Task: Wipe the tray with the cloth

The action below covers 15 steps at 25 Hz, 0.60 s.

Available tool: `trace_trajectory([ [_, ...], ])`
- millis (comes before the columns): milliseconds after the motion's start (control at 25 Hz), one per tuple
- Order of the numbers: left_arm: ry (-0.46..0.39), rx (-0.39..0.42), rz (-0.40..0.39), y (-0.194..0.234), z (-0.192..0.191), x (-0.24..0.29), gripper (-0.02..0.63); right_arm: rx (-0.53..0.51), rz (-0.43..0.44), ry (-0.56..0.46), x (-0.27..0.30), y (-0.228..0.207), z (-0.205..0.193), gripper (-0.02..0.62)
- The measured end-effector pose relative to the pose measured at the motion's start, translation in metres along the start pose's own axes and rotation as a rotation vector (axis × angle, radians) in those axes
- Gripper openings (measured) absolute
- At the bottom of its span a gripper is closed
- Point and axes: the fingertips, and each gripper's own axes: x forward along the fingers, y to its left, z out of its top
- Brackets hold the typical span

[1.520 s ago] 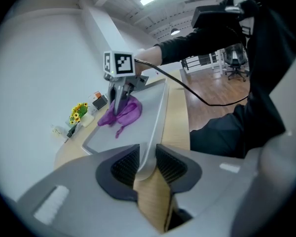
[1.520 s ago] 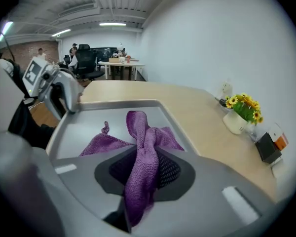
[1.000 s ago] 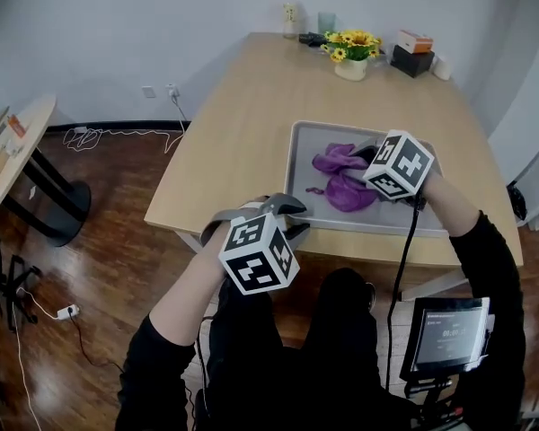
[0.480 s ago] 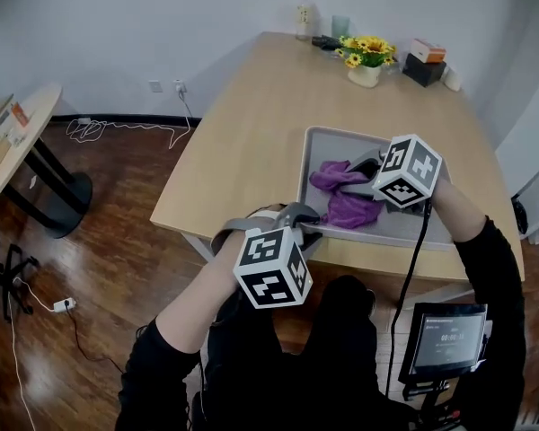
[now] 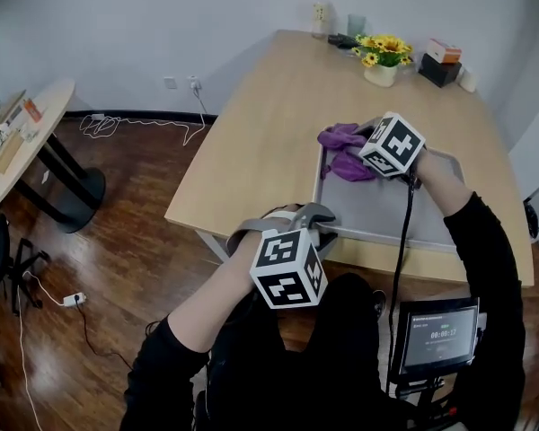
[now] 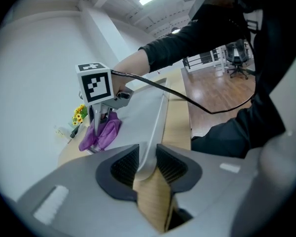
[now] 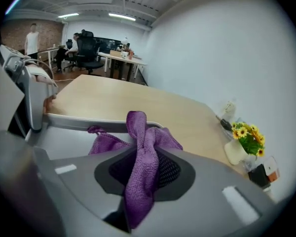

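Observation:
A grey metal tray (image 5: 377, 212) lies on the wooden table near its front edge. My left gripper (image 5: 316, 225) is shut on the tray's near left corner; the rim (image 6: 153, 137) sits between its pads. My right gripper (image 5: 366, 146) is shut on a purple cloth (image 5: 343, 151), which rests at the tray's far left corner and drapes over the rim. In the right gripper view the cloth (image 7: 143, 167) hangs bunched between the jaws. In the left gripper view the cloth (image 6: 101, 132) shows under the right gripper's marker cube (image 6: 95, 83).
A pot of yellow flowers (image 5: 384, 59), a bottle (image 5: 320, 14), a cup (image 5: 356, 23) and a dark box (image 5: 442, 68) stand at the table's far end. A round side table (image 5: 22, 142) stands left on the wood floor. A screen (image 5: 436, 335) hangs by my right side.
My right gripper has dragged the purple cloth from the tray's middle toward its far left corner. The left gripper has kept its hold on the tray's near corner.

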Motion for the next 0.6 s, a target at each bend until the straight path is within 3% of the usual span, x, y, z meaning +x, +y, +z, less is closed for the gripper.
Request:
trace_trajectory([
  [360, 0.002, 0.015, 0.053, -0.001, 0.0, 0.002, 0.1, -0.102, 0.341, -0.081, -0.038, 0.13, 0.021, 0.074],
  [520, 0.0, 0.028, 0.058, -0.001, 0.002, 0.002, 0.1, -0.087, 0.464, -0.096, -0.043, 0.138, 0.021, 0.074],
  [600, 0.001, 0.032, 0.058, -0.001, 0.002, 0.002, 0.101, -0.06, 0.454, -0.085, -0.034, 0.12, 0.022, 0.074],
])
